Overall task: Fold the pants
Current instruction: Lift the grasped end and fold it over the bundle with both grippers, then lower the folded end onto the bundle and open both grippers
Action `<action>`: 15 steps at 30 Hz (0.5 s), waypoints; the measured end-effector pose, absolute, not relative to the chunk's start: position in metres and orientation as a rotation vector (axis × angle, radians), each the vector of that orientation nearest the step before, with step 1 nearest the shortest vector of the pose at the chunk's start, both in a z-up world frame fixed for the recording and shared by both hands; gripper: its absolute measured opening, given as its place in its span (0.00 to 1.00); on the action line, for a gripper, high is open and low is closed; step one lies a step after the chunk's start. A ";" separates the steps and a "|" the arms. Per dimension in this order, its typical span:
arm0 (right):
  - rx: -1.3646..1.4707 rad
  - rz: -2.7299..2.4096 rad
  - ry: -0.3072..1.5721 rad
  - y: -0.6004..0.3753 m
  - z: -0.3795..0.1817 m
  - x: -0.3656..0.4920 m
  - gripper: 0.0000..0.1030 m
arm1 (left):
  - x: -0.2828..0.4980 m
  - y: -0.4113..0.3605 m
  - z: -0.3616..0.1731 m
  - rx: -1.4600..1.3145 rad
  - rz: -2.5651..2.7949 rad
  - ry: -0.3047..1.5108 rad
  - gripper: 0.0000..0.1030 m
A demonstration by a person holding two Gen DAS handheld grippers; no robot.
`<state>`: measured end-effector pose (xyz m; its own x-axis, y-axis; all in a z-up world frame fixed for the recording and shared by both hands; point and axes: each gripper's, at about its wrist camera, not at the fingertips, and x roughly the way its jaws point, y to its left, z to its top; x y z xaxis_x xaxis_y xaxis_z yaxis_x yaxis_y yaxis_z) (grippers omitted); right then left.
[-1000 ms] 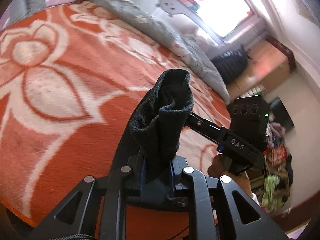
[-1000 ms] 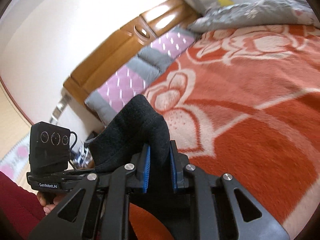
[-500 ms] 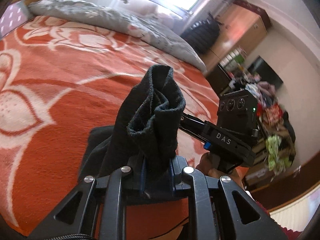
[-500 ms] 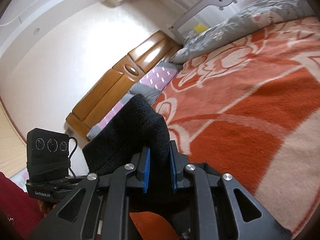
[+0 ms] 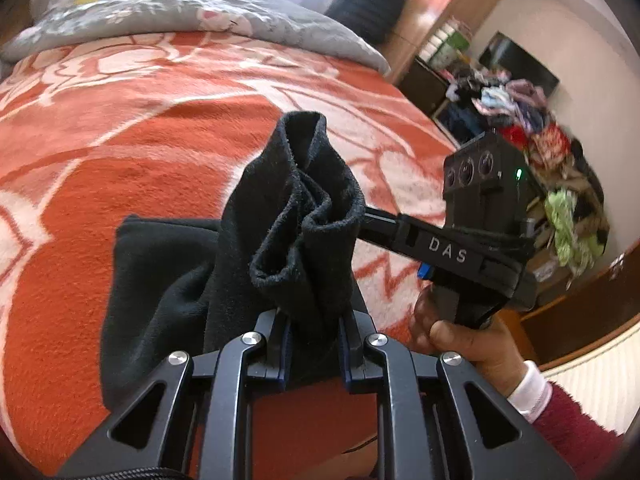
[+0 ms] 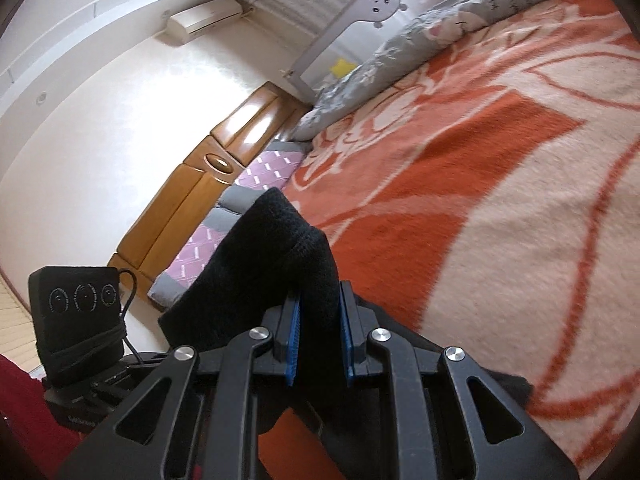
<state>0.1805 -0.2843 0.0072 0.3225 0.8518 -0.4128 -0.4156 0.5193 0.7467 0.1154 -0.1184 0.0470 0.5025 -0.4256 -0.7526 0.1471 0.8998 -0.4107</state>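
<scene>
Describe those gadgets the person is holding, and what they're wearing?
Each hand-held gripper is matte black with angular linkage arms, silver rivets and blue finger pads. The right hand-held gripper has "DAS" printed in white, a three-lens box and a green light. The left one's box trails a thin black cable. The sleeve is maroon with a white cuff.

Between our left fingers stand the pants, draping left onto the bed; pillows lie beyond.

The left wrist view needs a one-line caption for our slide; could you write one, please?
Left gripper clamps bunched black pants above an orange floral blanket.
</scene>
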 end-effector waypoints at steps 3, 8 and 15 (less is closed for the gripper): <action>0.554 0.852 0.905 -0.292 0.004 0.176 0.19 | 0.119 -0.132 0.036 -0.287 -0.366 1.009 0.17; 0.482 0.758 0.937 -0.306 -0.003 0.167 0.24 | 0.121 -0.147 0.018 -0.252 -0.413 1.045 0.20; 0.451 0.560 1.007 -0.333 -0.013 0.156 0.30 | 0.118 -0.161 -0.006 -0.222 -0.465 1.097 0.27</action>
